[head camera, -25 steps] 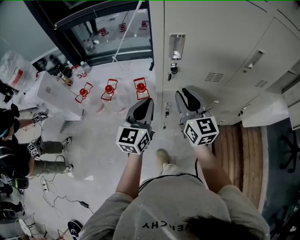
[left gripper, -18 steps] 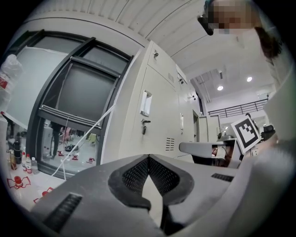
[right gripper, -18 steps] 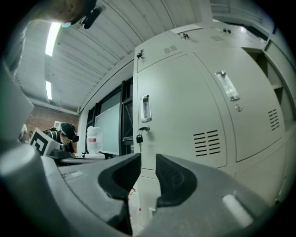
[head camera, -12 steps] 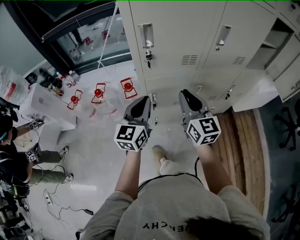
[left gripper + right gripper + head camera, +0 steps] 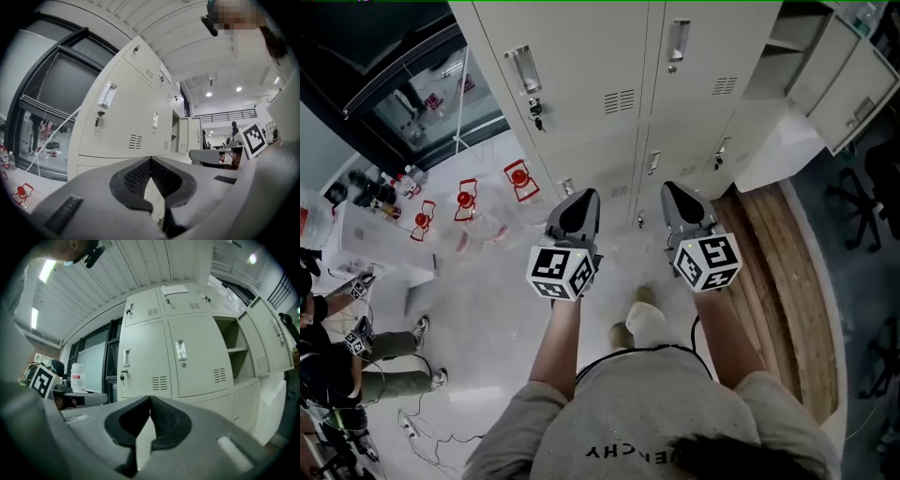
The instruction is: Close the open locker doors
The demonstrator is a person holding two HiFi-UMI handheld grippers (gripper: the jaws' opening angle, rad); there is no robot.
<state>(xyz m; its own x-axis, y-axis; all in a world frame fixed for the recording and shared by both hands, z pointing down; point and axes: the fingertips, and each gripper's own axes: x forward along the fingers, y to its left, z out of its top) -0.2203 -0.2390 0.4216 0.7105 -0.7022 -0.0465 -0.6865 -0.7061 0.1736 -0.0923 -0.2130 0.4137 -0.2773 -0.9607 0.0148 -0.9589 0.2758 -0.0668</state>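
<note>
Up ahead, now facing the fronts of the grey lockers (image 5: 581, 84) rather than their left corner as a second ago, with the red items (image 5: 466, 200) on the floor pushed further left. Holding the left gripper (image 5: 150, 161) with tips pressed together on nothing; have just been closing the right gripper (image 5: 150, 399) too, tips now meeting with nothing between. Can now see the open locker door (image 5: 853, 89) at the head view's top right, swung out beside its shelved compartment (image 5: 773, 56), well apart from both.

left gripper (image 5: 580, 199): level, jaws together, empty
right gripper (image 5: 677, 192): level, jaws just closed up, empty
forearms (image 5: 558, 330): both out front
</note>
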